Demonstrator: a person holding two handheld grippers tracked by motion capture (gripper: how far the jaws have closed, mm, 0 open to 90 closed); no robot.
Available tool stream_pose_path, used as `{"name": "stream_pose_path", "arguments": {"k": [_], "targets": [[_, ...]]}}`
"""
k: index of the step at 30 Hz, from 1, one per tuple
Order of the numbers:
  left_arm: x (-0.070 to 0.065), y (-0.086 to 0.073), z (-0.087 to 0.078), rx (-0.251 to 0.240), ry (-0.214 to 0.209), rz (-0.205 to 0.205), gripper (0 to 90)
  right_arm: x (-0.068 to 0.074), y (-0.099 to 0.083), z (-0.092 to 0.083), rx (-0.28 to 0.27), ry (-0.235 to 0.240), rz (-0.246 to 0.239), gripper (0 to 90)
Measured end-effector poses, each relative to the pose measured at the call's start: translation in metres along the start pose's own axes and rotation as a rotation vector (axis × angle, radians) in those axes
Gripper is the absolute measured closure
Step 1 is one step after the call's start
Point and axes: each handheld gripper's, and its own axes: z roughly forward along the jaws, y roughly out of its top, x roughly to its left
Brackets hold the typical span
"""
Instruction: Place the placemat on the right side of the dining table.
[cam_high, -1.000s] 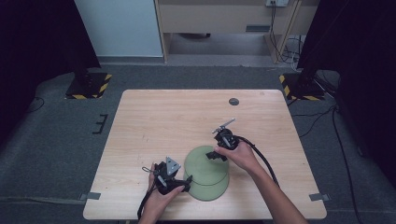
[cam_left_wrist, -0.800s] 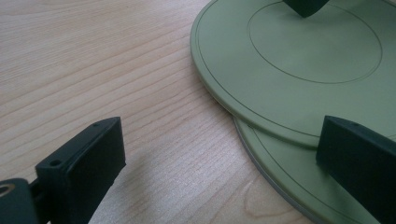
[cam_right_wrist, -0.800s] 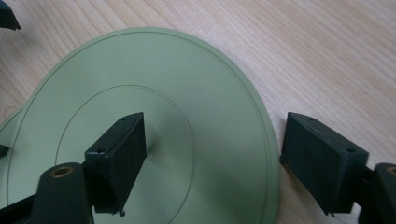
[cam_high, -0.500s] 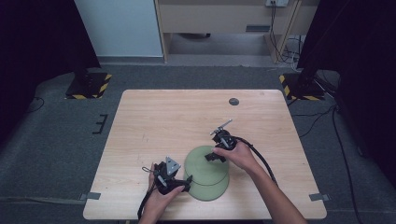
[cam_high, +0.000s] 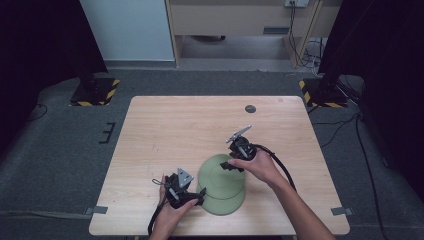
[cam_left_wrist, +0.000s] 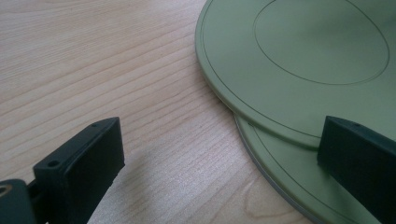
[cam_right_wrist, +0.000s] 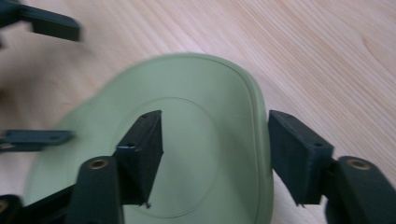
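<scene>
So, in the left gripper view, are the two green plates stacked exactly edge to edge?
No: the upper plate sits offset, leaving a crescent of the lower plate showing beneath its rim.

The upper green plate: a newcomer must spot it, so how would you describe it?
On the wooden table, near its front edge, two green plates overlap between the grippers. The upper green plate is the farther one, tilted, its rim between the right gripper's jaws; the lower plate lies flat.
</scene>
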Motion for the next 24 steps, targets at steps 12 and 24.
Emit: {"name": "stream_pose_path", "arguments": {"k": [12, 24], "targets": [[0.000, 0.000, 0.000, 0.000, 0.000, 0.003, 0.2, -0.004, -0.005, -0.001, 0.019, 0.036, -0.052, 59.9], [0.001, 0.000, 0.000, -0.002, -0.003, -0.001, 0.1, -0.017, -0.011, 0.005, 0.057, 0.003, -0.026, 70.7]]}}
